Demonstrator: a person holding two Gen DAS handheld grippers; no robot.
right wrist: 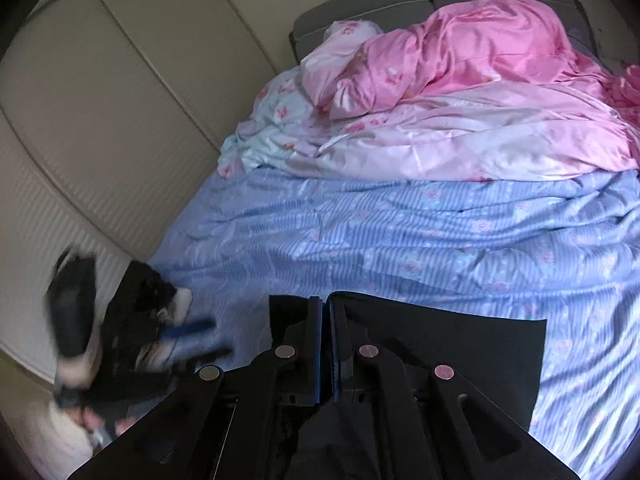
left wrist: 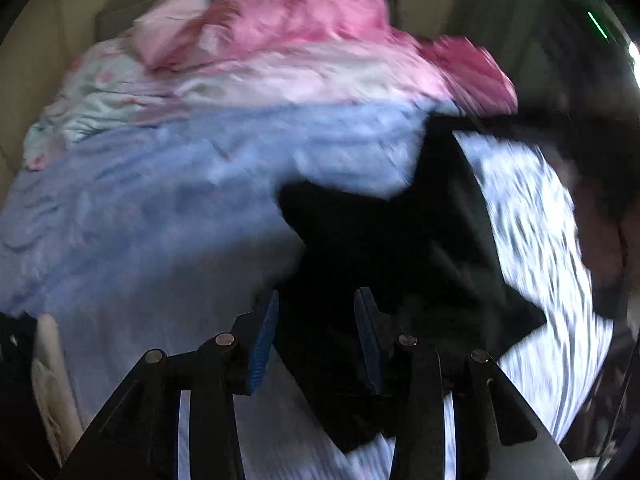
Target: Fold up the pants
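Fold incomplete. Right claw [right wrist: 324, 344] pinches the black pants [right wrist: 460, 352] at the bed's [right wrist: 400, 240] near edge; left claw [left wrist: 316, 344] spread, gripping nothing. Remaining folds pending.

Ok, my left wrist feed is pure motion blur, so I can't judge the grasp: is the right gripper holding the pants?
Observer: Yes, the right gripper is shut on the near edge of the black pants.
Operator: Do they lie flat?
Observer: The part right of that gripper lies flat on the blue striped sheet.
Operator: Where's my left gripper?
Observer: The left gripper is by the bed's left side, pointing at the pants; blur hides any contact.
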